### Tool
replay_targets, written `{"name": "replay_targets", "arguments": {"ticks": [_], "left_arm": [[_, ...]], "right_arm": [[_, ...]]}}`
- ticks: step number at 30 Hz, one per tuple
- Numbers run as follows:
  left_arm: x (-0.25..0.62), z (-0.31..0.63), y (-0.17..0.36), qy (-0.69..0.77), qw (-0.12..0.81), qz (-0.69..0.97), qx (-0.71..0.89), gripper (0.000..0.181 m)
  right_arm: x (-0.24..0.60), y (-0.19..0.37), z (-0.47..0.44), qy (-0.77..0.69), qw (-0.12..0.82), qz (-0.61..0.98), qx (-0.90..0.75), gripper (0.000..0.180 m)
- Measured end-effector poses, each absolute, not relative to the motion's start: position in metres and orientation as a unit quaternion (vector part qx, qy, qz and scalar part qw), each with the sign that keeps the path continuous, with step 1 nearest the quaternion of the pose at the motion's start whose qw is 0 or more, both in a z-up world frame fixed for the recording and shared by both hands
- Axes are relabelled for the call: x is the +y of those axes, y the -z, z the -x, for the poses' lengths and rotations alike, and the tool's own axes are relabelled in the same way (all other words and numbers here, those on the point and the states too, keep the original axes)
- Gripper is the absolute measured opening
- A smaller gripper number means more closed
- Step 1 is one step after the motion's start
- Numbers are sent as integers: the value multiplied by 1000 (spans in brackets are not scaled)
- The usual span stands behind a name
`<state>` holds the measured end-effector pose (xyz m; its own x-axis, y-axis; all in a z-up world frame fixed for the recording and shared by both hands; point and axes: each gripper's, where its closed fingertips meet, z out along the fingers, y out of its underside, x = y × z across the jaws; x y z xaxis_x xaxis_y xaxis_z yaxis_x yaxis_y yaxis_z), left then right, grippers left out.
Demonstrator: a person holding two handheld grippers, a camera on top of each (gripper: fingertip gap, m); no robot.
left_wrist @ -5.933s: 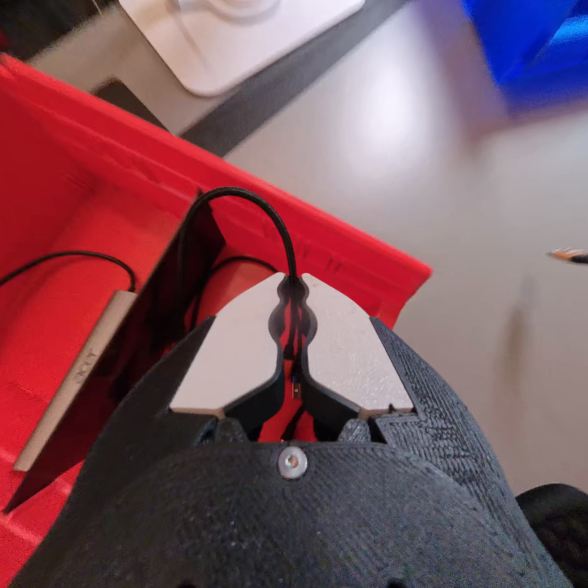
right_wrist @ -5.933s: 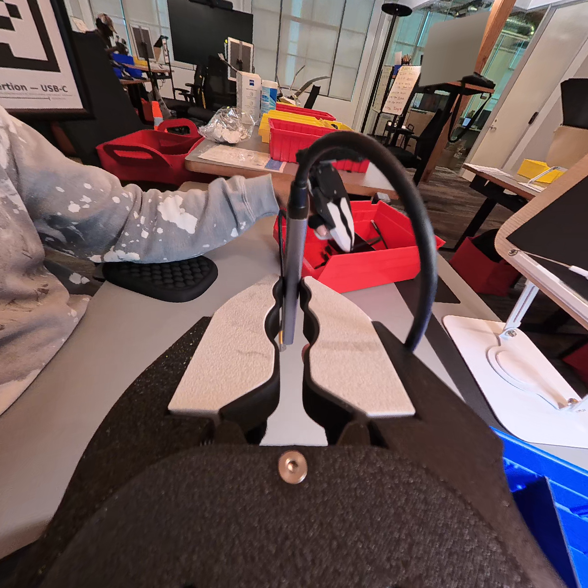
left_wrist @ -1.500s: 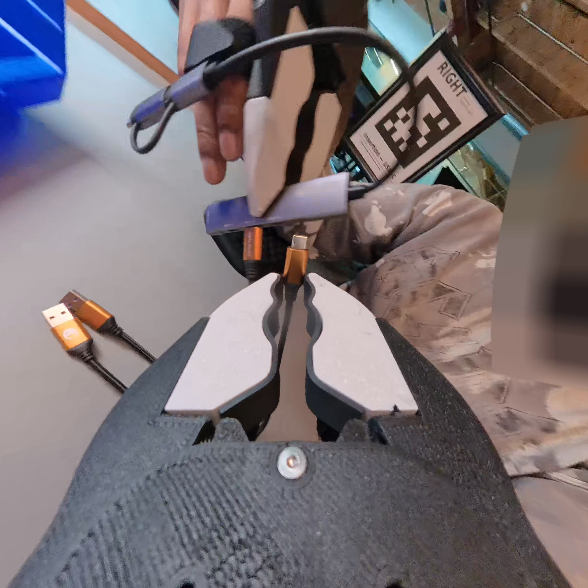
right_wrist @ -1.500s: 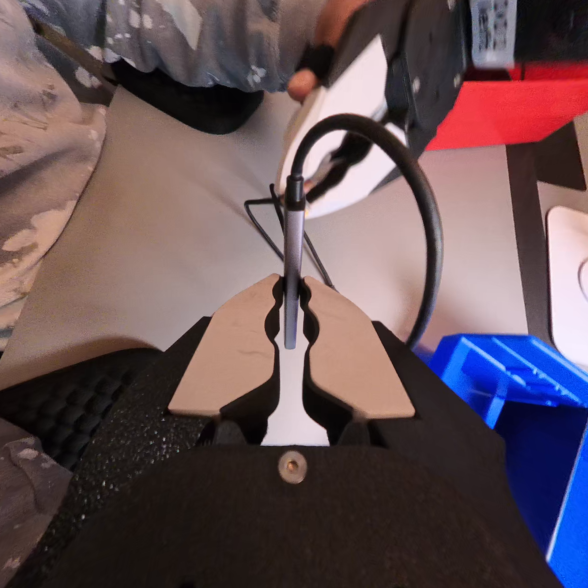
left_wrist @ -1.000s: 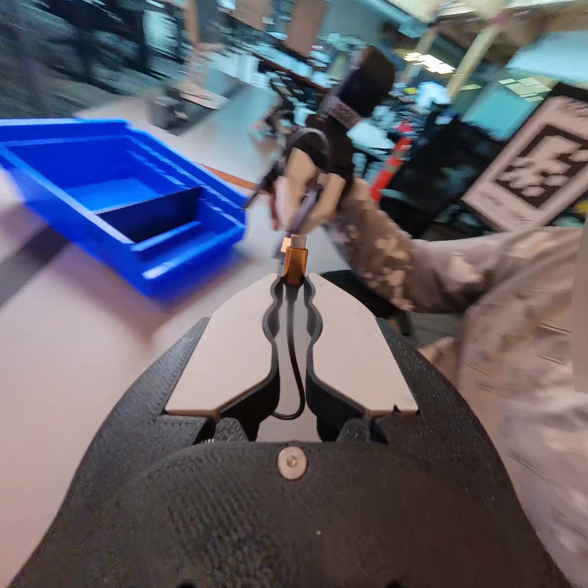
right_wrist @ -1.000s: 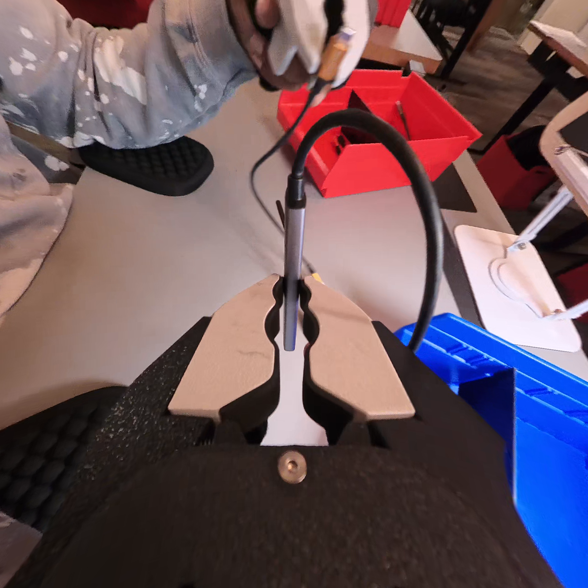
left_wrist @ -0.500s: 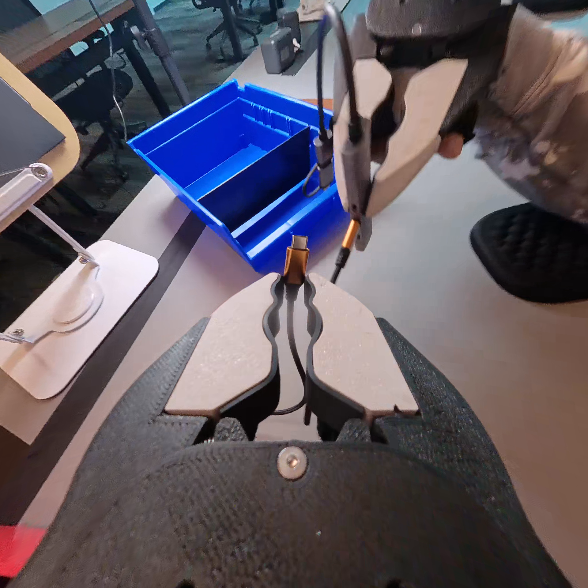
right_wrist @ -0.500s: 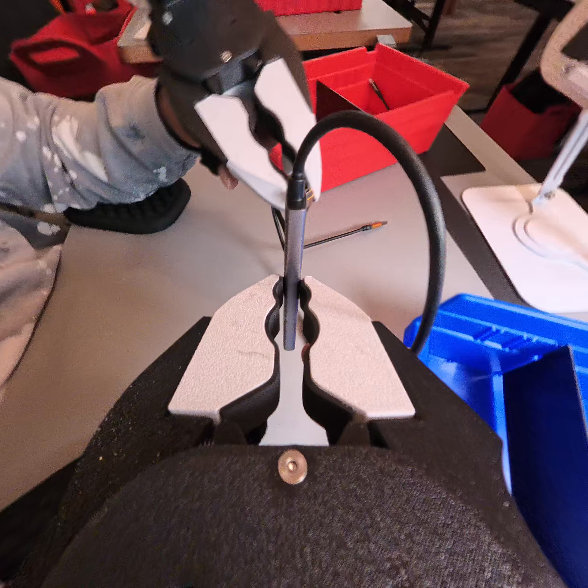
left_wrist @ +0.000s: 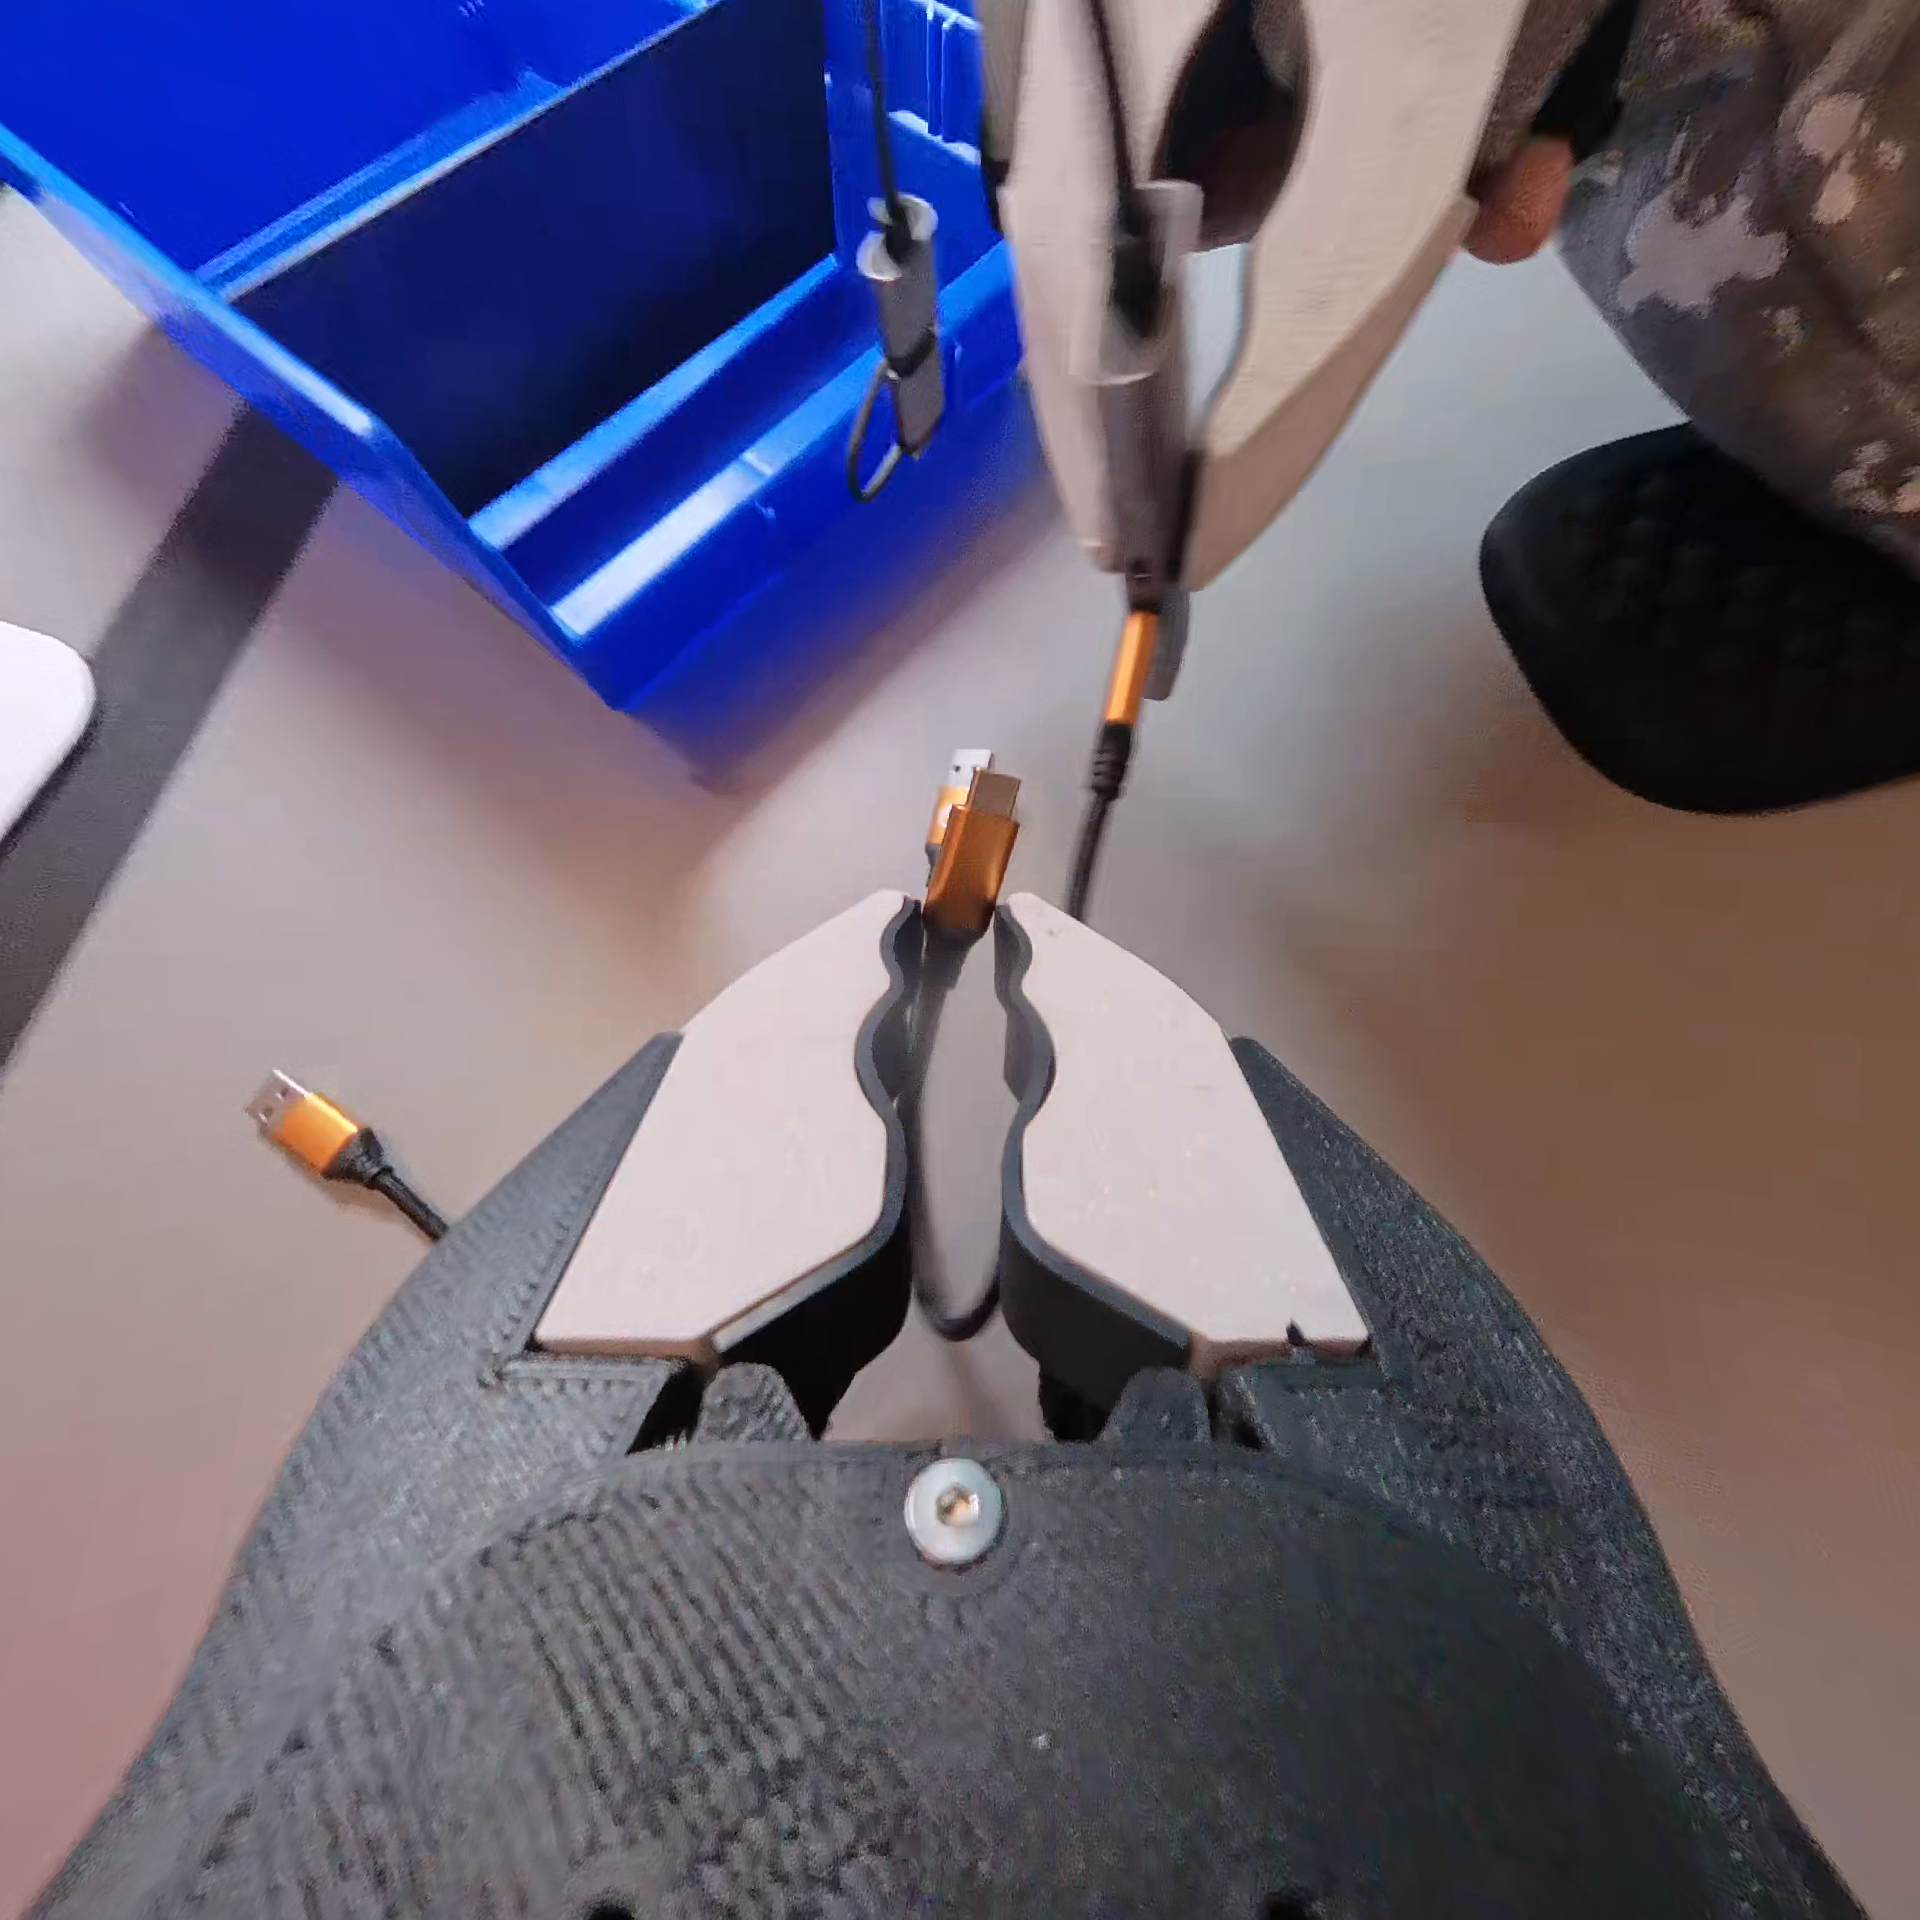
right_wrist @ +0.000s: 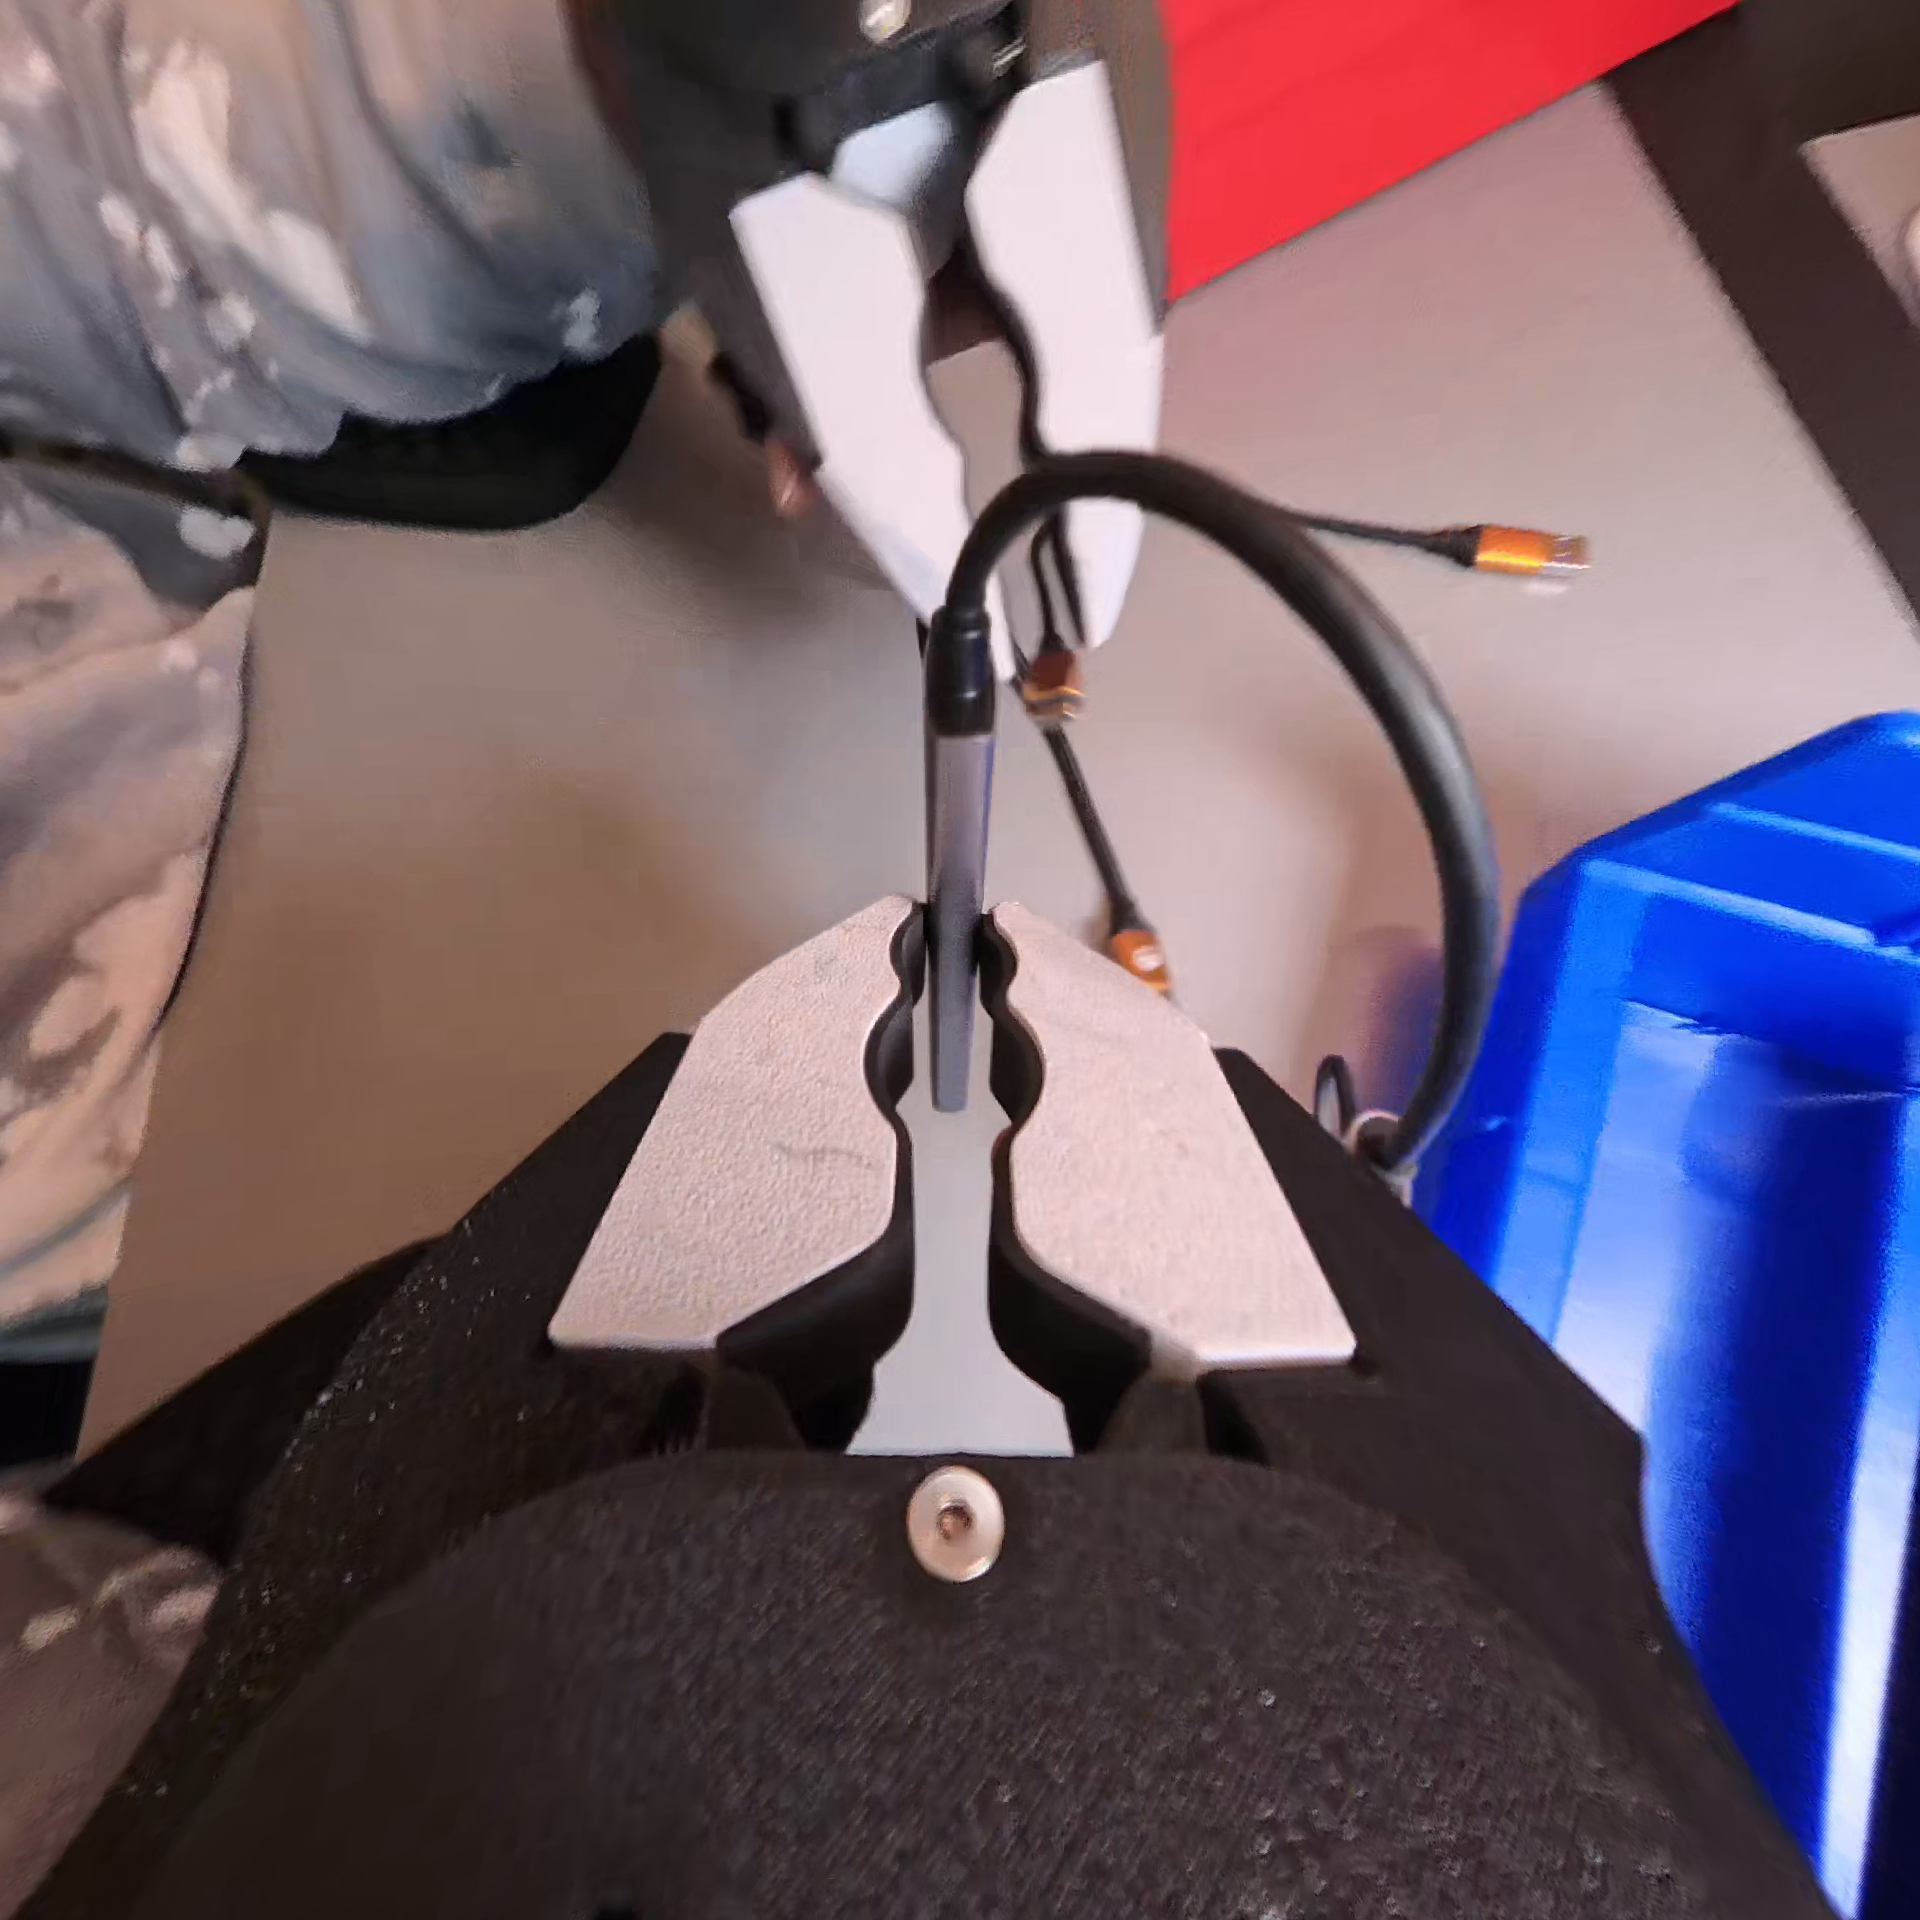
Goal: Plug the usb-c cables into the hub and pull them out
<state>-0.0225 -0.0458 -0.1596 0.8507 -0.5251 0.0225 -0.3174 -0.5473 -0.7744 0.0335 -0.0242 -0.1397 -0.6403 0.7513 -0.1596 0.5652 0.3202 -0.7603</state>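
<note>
My left gripper (left_wrist: 963, 914) is shut on an orange usb-c plug (left_wrist: 974, 857), which sits tilted at the fingertips, just above the grey table. My right gripper (right_wrist: 958, 914) is shut on the slim grey hub (right_wrist: 956, 831), held edge-on and upright. The hub's thick black cable (right_wrist: 1434, 748) loops to the right. In the left wrist view the right gripper (left_wrist: 1153, 571) hangs a little ahead of the held plug. A second orange usb-c plug (left_wrist: 1130, 665) sits in the hub's lower end. In the right wrist view the left gripper (right_wrist: 1023, 623) faces me just beyond the hub.
A blue bin (left_wrist: 623, 416) stands at the back left, close to the right gripper. A red bin (right_wrist: 1351, 125) is farther off. Two orange usb-a plugs (left_wrist: 301, 1122) (left_wrist: 961, 774) lie on the table. A black wrist rest (left_wrist: 1714, 623) and a person's sleeve (left_wrist: 1766, 156) are at the right.
My left gripper has tipped down towards the table and come closer to the hub. The held plug now sits tilted in the fingers. The right gripper still holds the hub.
</note>
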Motion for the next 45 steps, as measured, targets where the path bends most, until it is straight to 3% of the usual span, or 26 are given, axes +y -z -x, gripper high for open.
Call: {"name": "replay_targets", "arguments": {"ticks": [1, 8, 19, 27, 33, 36, 41, 45], "left_arm": [[-48, 23, 162, 153, 403, 871, 236, 16], [-50, 37, 188, 257, 360, 877, 188, 22], [-50, 10, 232, 166, 305, 890, 297, 25], [-42, 11, 231, 149, 326, 888, 288, 9], [-40, 37, 175, 177, 404, 869, 224, 8], [-53, 33, 136, 276, 423, 844, 181, 8], [-93, -30, 76, 508, 368, 753, 201, 8], [-109, -64, 78, 555, 307, 738, 229, 7]], "right_arm": [[-26, 141, -40, -416, 99, 401, -810, 9], [-15, 136, -62, -436, 79, 394, -805, 9], [-9, 134, -65, -445, 82, 397, -798, 9], [-11, 138, -60, -439, 82, 400, -801, 9], [-11, 134, -59, -438, 96, 394, -802, 9], [-16, 128, -58, -433, 115, 375, -812, 9], [-45, 110, -62, -434, 134, 301, -838, 9], [-63, 93, -67, -435, 155, 259, -849, 9]]}}
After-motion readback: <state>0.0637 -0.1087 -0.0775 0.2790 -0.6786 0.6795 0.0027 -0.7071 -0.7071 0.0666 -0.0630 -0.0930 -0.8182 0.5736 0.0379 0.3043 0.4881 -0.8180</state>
